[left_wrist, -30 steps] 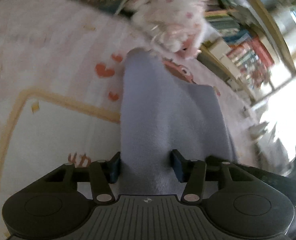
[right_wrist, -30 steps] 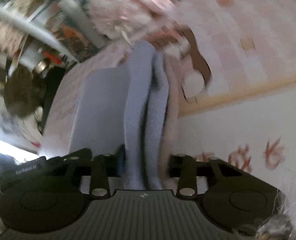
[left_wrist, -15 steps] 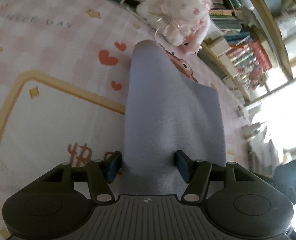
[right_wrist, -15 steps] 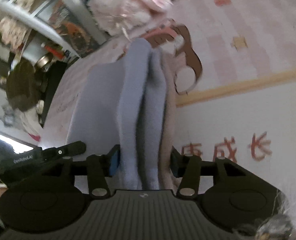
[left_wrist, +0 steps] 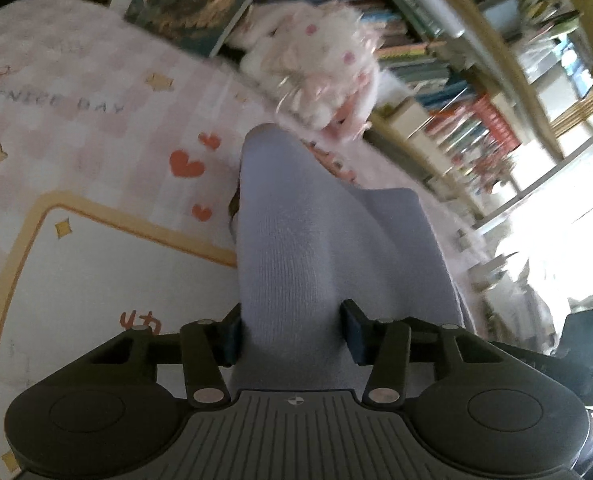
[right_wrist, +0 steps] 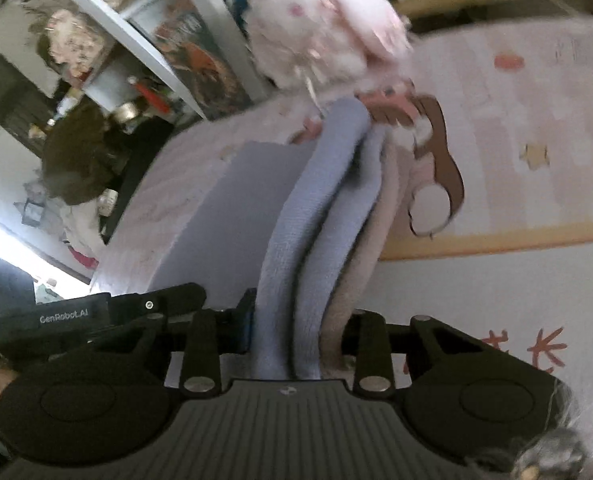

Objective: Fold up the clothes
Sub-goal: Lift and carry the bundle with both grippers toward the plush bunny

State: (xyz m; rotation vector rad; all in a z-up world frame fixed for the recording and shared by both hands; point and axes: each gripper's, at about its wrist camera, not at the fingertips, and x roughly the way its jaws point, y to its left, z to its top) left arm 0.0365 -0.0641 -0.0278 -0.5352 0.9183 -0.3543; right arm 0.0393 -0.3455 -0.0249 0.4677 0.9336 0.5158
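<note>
Both claws, left (left_wrist: 292,330) and right (right_wrist: 296,330), grip the lavender knit garment (left_wrist: 316,248); matching heights should keep the fold square.

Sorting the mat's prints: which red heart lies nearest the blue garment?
The small bottom heart, beside the garment; the big heart and top heart lie farther off.

Left wrist view: low over the patterned mat (left_wrist: 96,128), close, facing a bookshelf (left_wrist: 468,92); right wrist view: equally near, facing the same way from the other side; both share the lavender garment (left_wrist: 320,248) and pink plush toy (right_wrist: 320,28).
</note>
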